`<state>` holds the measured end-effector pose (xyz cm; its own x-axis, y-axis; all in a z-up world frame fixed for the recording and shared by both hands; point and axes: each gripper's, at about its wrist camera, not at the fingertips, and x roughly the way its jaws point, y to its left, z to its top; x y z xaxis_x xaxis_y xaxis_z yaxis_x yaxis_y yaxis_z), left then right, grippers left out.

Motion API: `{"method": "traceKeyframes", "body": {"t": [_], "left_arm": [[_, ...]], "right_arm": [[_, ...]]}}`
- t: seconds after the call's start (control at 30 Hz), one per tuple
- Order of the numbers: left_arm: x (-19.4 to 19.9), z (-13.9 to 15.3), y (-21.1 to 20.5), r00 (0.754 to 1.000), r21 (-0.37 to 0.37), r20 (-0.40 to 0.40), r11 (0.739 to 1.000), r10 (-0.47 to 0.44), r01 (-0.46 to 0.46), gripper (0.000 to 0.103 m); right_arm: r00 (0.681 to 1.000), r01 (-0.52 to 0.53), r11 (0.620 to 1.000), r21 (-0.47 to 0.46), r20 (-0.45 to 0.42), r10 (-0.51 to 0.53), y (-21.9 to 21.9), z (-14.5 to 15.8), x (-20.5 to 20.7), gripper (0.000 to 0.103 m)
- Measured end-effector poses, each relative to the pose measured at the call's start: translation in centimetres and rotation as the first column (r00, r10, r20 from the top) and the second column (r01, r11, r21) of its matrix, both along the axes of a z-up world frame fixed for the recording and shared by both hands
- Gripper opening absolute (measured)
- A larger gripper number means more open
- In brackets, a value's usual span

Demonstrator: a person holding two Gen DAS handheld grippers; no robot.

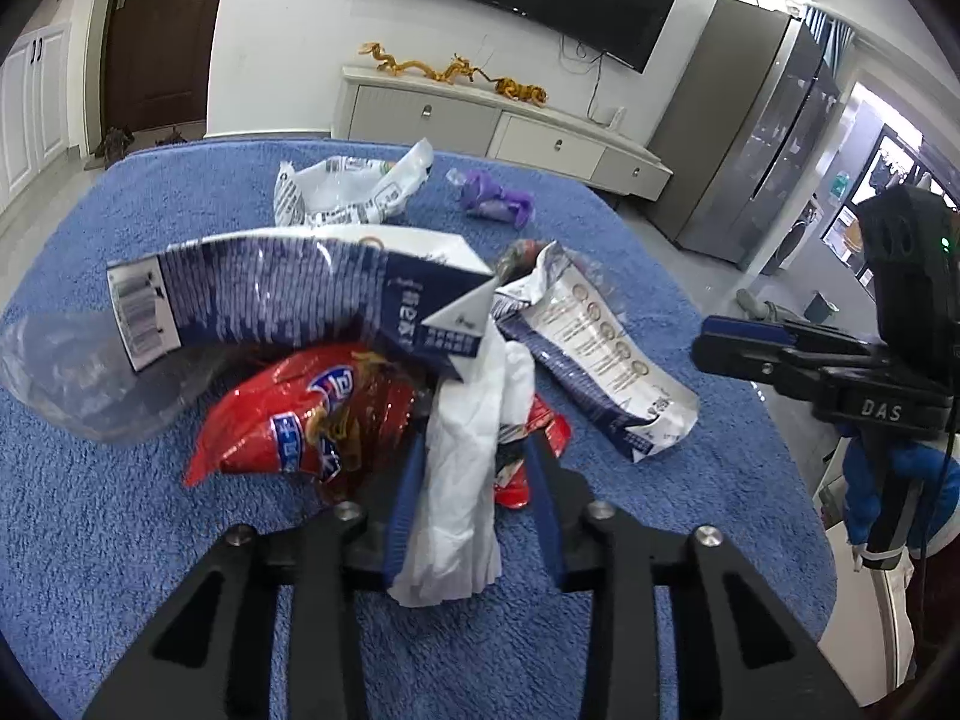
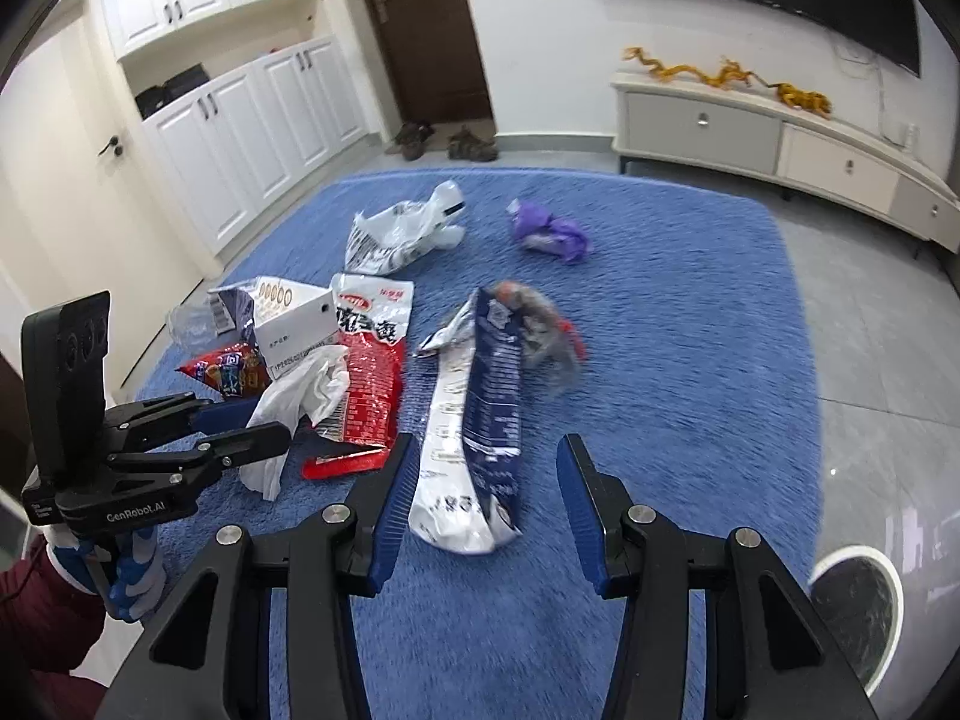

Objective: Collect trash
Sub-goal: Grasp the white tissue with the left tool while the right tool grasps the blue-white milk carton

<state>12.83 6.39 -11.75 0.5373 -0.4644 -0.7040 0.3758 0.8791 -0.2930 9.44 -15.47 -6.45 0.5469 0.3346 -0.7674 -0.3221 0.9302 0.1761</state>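
1. The left gripper (image 1: 474, 468) pinches a crumpled white tissue (image 1: 465, 480) at the near left of the blue rug (image 2: 690, 312).
2. The right gripper (image 2: 486, 456) is spread wide around a navy-and-white snack bag (image 2: 474, 420) lying mid-rug.
3. A purple wrapper (image 2: 549, 232) lies far off.

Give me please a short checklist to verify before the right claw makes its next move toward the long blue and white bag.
1. Right claw open: ok, jaws spread wide.
2. Blue and white bag between the fingers: ok, its near end lies in the gap.
3. Right claw touching the bag: cannot tell.
4. Left claw holding the white tissue: ok, the fingers close on it.
5. Left claw out of the way: ok, it is off to the left, over the red wrappers.
6. Trash bin location: cannot tell.
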Motion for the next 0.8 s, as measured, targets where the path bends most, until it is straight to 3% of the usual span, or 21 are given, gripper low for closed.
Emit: {"method": "traceKeyframes", "body": {"t": [0.27, 0.8], "left_arm": [[0.3, -0.7, 0.4, 1.000, -0.010, -0.026, 1.000, -0.004, 0.004, 0.016], [0.3, -1.2, 0.8, 0.999, -0.023, -0.045, 1.000, -0.008, 0.007, 0.012]], "right_arm": [[0.997, -0.023, 1.000, 0.020, -0.069, 0.024, 1.2, -2.6, 2.1, 0.047], [0.992, -0.012, 0.998, 0.066, -0.128, 0.021, 1.8, -4.5, 4.6, 0.047]]}}
